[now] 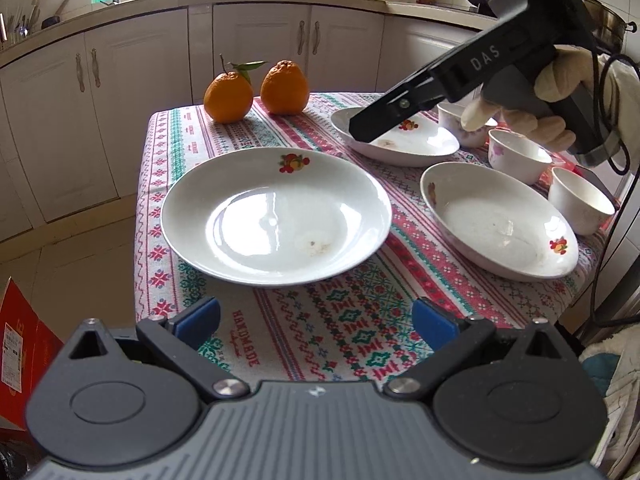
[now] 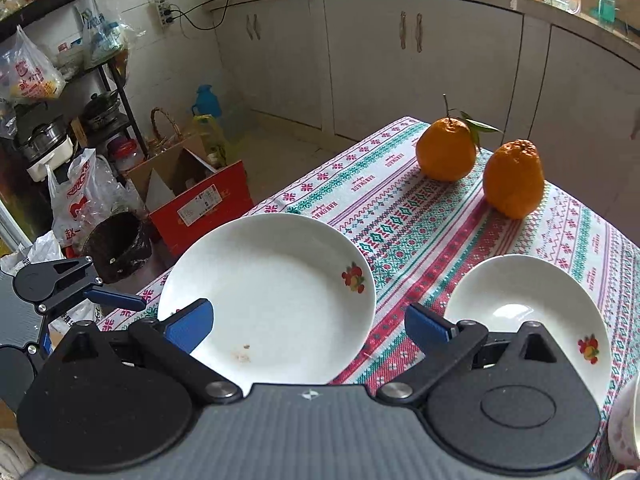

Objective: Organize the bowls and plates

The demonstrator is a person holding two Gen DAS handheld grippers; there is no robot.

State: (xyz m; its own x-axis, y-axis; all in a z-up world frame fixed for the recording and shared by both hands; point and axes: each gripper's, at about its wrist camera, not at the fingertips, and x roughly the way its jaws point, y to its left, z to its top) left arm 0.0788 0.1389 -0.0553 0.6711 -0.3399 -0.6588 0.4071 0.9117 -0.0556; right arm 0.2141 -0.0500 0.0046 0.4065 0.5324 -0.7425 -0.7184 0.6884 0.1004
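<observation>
Three white plates with a fruit motif lie apart on the patterned tablecloth. The biggest plate (image 1: 276, 216) (image 2: 272, 292) is in the middle, a second plate (image 1: 394, 136) (image 2: 528, 312) is behind it, and a third plate (image 1: 500, 220) is on the right. Three white bowls (image 1: 518, 156) stand separately at the right edge. My left gripper (image 1: 316, 320) (image 2: 116, 298) is open and empty, short of the big plate's near rim. My right gripper (image 2: 310, 324) (image 1: 368, 126), held by a gloved hand (image 1: 560, 80), is open and empty, hanging above the table over the rear plate.
Two oranges (image 1: 256, 92) (image 2: 480, 164) sit at the table's far corner. The table's left edge drops to the floor, where a red carton (image 2: 200, 204), bags and a dark bin (image 2: 116, 244) stand. White cabinets (image 1: 260, 40) line the back wall.
</observation>
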